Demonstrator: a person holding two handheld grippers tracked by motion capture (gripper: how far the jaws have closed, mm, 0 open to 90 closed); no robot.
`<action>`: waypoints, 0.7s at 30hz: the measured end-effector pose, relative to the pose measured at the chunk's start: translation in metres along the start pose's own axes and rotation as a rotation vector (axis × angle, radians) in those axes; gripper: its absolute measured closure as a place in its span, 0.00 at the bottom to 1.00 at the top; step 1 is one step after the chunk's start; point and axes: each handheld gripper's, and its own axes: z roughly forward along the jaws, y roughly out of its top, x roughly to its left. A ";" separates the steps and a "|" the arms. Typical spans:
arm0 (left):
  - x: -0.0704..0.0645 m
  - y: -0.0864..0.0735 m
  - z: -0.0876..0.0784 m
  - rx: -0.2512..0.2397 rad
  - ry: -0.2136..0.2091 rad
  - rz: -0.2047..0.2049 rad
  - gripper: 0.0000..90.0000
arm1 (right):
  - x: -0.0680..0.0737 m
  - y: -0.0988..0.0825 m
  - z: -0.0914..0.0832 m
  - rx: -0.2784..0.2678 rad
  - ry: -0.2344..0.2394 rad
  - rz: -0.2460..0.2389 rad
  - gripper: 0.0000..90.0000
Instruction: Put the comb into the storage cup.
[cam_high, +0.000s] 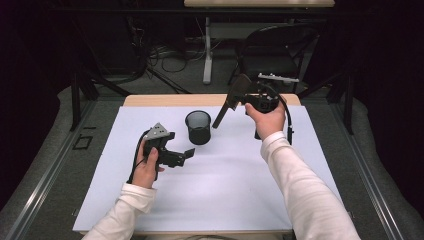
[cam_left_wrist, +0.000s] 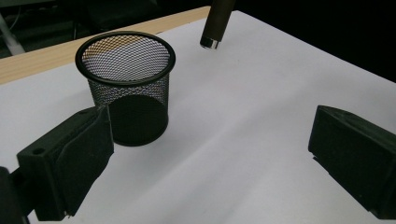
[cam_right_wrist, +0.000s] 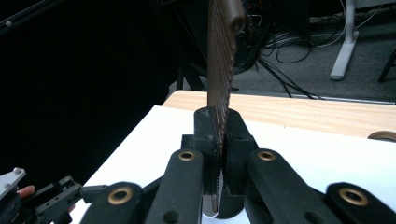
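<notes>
Gripping a dark comb (cam_high: 231, 100) by its toothed blade, your right gripper (cam_high: 248, 98) is sitting at about one o'clock on the table (cam_high: 230, 175) — its jaws are closing tight on the blade, as the right gripper view is showing, with the comb (cam_right_wrist: 220, 60) rising straight up between them. From above, the comb is slanting down toward seven o'clock, its handle end hanging in the air just beside the mesh cup (cam_high: 198, 127) and clear of the rim. In the left gripper view that handle tip (cam_left_wrist: 212, 28) is hovering past the cup (cam_left_wrist: 126, 84) at one o'clock.

Your left gripper (cam_high: 186, 155) is waiting at nine o'clock of the mat's middle, jaws spread wide and holding nothing — the cup is standing upright just beyond it, apart from both pads.
</notes>
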 end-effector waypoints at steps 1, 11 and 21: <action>0.000 0.000 0.000 -0.002 0.001 0.000 0.00 | 0.000 0.001 0.000 0.001 -0.003 -0.002 0.97; 0.000 0.000 -0.001 -0.002 -0.002 -0.002 0.00 | 0.002 0.010 0.003 -0.010 -0.017 -0.007 0.97; 0.000 0.000 0.000 0.000 -0.005 -0.002 0.00 | 0.002 0.014 0.006 -0.029 -0.038 -0.018 0.97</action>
